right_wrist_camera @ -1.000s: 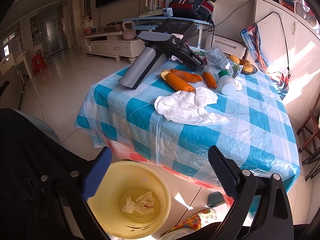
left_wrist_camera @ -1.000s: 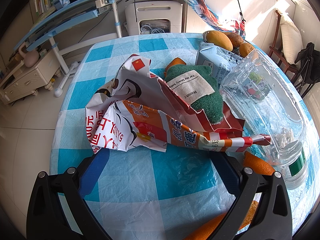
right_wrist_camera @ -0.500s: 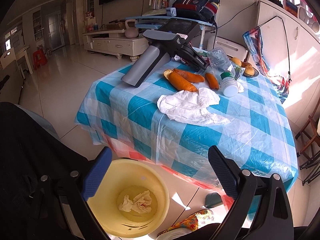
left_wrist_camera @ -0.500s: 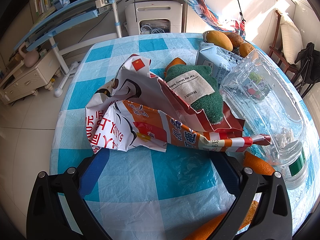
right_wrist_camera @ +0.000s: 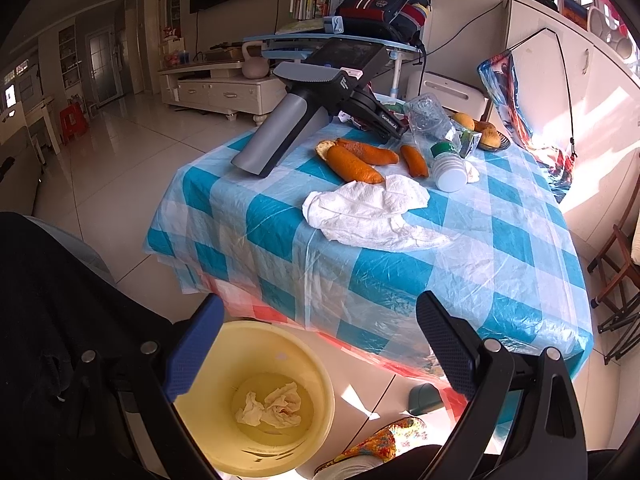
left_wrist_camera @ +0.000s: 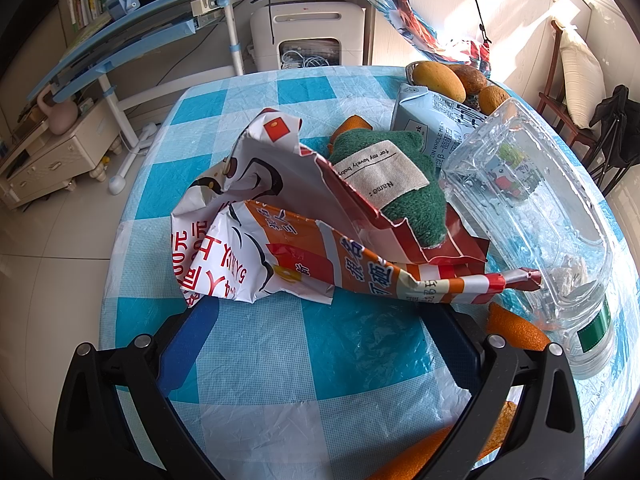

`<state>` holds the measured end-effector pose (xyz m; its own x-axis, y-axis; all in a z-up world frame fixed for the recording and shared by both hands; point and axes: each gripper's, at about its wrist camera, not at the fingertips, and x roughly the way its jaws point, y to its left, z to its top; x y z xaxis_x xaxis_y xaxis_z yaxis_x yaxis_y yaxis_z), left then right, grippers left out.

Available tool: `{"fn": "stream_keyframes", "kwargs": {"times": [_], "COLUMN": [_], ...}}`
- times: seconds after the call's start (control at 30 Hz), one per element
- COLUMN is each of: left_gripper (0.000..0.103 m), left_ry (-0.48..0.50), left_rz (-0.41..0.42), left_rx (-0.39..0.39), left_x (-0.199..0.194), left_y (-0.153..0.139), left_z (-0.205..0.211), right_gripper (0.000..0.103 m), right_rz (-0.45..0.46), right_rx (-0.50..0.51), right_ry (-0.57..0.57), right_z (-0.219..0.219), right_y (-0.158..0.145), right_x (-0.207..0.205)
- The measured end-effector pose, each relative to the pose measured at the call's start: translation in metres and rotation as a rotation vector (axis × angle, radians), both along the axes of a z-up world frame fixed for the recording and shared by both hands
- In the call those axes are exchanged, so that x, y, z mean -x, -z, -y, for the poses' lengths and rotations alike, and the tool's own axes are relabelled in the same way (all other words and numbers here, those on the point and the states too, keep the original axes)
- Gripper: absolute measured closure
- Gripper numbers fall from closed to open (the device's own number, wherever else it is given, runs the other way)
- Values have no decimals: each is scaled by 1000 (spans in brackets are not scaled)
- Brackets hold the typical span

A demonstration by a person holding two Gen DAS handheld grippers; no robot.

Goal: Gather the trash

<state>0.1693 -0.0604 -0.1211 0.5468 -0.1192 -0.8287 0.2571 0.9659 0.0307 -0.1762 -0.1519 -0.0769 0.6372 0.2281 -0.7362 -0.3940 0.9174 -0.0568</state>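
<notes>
A crumpled red, orange and white snack wrapper (left_wrist_camera: 280,240) lies on the checked table (left_wrist_camera: 312,360). My left gripper (left_wrist_camera: 324,320) is open, with its fingers at either side of the wrapper's near edge and nothing between them. Behind the wrapper are a green cloth with a label (left_wrist_camera: 392,184), a milk carton (left_wrist_camera: 436,120) and a clear plastic bottle (left_wrist_camera: 540,216) on its side. My right gripper (right_wrist_camera: 320,320) hangs open and empty above a yellow bin (right_wrist_camera: 280,344) that holds a crumpled tissue (right_wrist_camera: 272,404). A white tissue (right_wrist_camera: 372,216) and orange peels (right_wrist_camera: 352,160) lie on the table.
The bin stands on the floor at the table's near edge (right_wrist_camera: 360,340). A plate of fruit (left_wrist_camera: 440,76) sits at the far side. A blue desk (left_wrist_camera: 120,40) and a wooden chair (left_wrist_camera: 568,80) stand beyond. A dark sleeve (right_wrist_camera: 52,320) fills the lower left of the right wrist view.
The right gripper has drifted slightly toward the table, so the table and bin sit a little differently in its view. The left gripper and wrapper have not moved.
</notes>
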Motion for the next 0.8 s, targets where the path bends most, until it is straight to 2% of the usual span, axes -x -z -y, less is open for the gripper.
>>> {"fn": "stream_keyframes", "kwargs": {"times": [0.8], "left_gripper": [7], "left_ry": [0], "left_rz": [0], "left_rx": [0], "left_x": [0], "left_y": [0], "left_z": [0], "right_gripper": [10], "right_rz": [-4], "right_rx": [-58], "right_ry": [57], "right_z": [15], "right_y": [-4], "right_x": [-4]}}
